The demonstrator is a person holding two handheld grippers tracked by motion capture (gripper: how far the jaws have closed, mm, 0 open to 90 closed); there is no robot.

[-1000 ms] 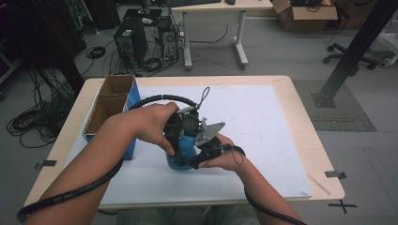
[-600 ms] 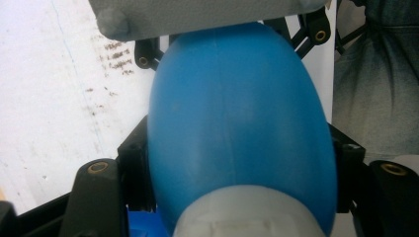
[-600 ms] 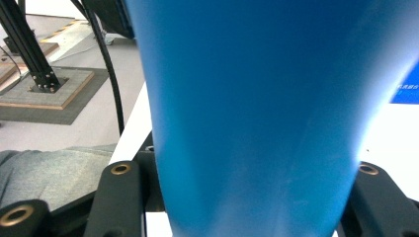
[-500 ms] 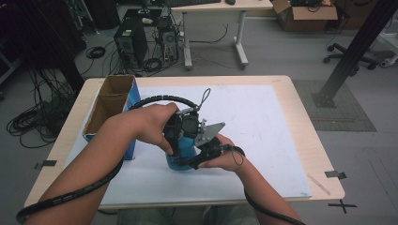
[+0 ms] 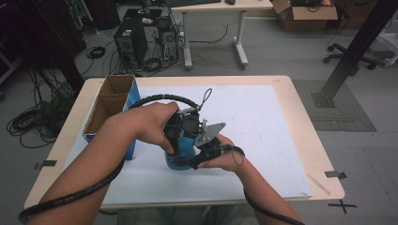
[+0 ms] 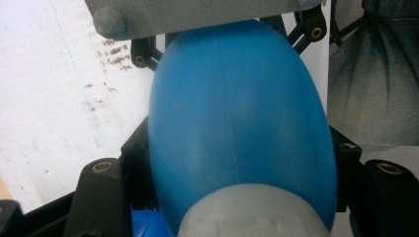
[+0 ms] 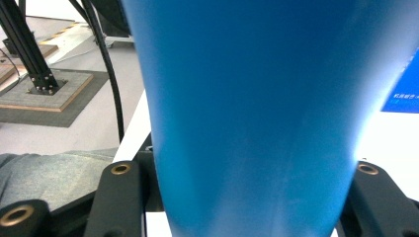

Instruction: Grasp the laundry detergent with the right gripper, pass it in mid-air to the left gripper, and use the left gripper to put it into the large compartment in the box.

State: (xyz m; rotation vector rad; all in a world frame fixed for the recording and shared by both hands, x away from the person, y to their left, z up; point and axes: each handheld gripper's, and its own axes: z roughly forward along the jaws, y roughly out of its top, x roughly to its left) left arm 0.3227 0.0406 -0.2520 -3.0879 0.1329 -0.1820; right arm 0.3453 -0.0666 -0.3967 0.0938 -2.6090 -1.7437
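Observation:
A blue bottle [image 5: 184, 151] stands on the white sheet [image 5: 263, 122] near the table's front, between both hands. My left gripper [image 5: 187, 125] comes down on it from above. In the left gripper view the bottle's blue body [image 6: 237, 123] and its pale cap [image 6: 252, 215] sit between the black jaws, which have just been closing and now press on it. My right gripper [image 5: 206, 151] is shut on the bottle's body from the right side. The right gripper view has the blue body [image 7: 247, 98] wedged between its jaws. The right gripper's grey plate [image 6: 197, 15] lies beyond the bottle.
An open cardboard box [image 5: 110, 105] with a blue side stands at the table's left edge. Beyond the table's far edge are computer towers [image 5: 129, 44] and loose cables on the floor. A black post base [image 5: 335, 91] stands to the right of the table.

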